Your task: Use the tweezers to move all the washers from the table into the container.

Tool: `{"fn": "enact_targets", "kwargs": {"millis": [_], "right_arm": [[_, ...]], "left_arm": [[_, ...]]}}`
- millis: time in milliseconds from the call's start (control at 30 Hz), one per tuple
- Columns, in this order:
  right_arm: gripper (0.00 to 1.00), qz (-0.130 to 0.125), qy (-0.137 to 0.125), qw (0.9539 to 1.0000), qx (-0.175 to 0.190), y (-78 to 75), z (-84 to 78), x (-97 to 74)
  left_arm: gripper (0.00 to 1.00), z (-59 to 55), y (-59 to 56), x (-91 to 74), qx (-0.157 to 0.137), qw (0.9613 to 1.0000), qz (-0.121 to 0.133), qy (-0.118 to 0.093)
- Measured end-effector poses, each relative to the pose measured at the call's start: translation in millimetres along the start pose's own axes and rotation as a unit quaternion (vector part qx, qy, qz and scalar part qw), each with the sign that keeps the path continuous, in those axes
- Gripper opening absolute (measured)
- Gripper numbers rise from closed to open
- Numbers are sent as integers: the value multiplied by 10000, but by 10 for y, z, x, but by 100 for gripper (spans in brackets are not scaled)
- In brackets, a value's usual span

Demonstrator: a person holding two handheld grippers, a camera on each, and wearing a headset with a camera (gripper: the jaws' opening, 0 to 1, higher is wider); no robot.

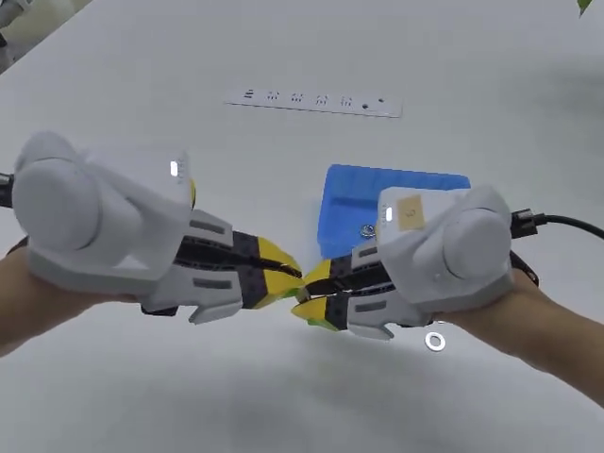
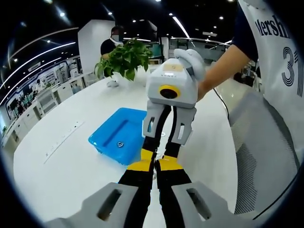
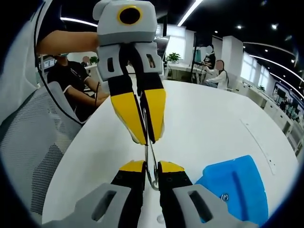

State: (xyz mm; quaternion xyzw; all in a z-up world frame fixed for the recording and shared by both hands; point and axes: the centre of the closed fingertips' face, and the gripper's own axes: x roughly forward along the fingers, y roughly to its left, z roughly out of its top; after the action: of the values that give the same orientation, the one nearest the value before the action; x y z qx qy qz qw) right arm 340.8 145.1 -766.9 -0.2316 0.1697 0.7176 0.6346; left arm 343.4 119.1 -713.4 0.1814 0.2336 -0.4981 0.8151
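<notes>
The tweezers (image 3: 148, 153) hang off the table (image 1: 283, 396), in front of the blue container (image 1: 342, 203), spanning the two grippers, which meet tip to tip. The left gripper (image 3: 148, 137) has its yellow jaws clamped on the tweezers. The right gripper (image 3: 152, 167) has its jaws narrowly either side of the tweezers' rounded end; I cannot tell whether they grip. One washer (image 1: 367, 230) lies in the container. Another washer (image 1: 435, 342) lies on the table near the container's front corner.
</notes>
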Motion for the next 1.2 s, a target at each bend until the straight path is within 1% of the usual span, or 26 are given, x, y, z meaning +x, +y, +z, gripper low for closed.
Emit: {"fn": "enact_targets", "kwargs": {"millis": [200,233,267,333,367,533,600,733,800,900,967,1000,1067,1200], "right_arm": [[11,10,0,10000,45,2,-29,29],[11,10,-13,10000,40,-3,-33,26],[11,8,-23,10000,44,-7,-32,25],[11,19,57,10000,14,-20,-63,22],[11,22,28,10000,30,-18,-52,21],[11,19,-2,9999,101,-11,-55,23],[11,5,11,9999,103,-13,-56,23],[13,41,97,9999,-49,16,-64,24],[15,84,135,9998,-127,35,-78,25],[13,77,171,9996,-190,18,-95,16],[11,72,172,9997,-154,-18,-100,5],[11,116,162,9998,-73,-8,-100,8],[11,105,164,9998,-77,-17,-98,10],[10,91,121,9998,149,-38,-100,11]], "left_arm": [[7,-15,-7,44,-10,10000,-45,-7],[7,-9,-9,52,-57,9999,-63,-67],[7,-9,6,52,-49,9999,-25,-84],[7,-43,0,57,-52,10000,-44,1],[6,-27,3,57,-48,10000,-39,-47],[7,-38,-10,45,-118,9999,-69,-43],[7,-36,-9,48,-103,9999,-66,-32],[7,-16,-43,81,-100,9999,-130,-34],[7,-7,-39,97,-74,9999,-128,-17],[7,6,-35,121,-117,9998,-187,-19],[7,12,-43,134,-124,9997,-230,-16],[7,12,-34,138,-117,9997,-219,-7],[7,13,-11,143,-126,9997,-208,2],[7,6,13,149,-157,9996,-225,14]]}}
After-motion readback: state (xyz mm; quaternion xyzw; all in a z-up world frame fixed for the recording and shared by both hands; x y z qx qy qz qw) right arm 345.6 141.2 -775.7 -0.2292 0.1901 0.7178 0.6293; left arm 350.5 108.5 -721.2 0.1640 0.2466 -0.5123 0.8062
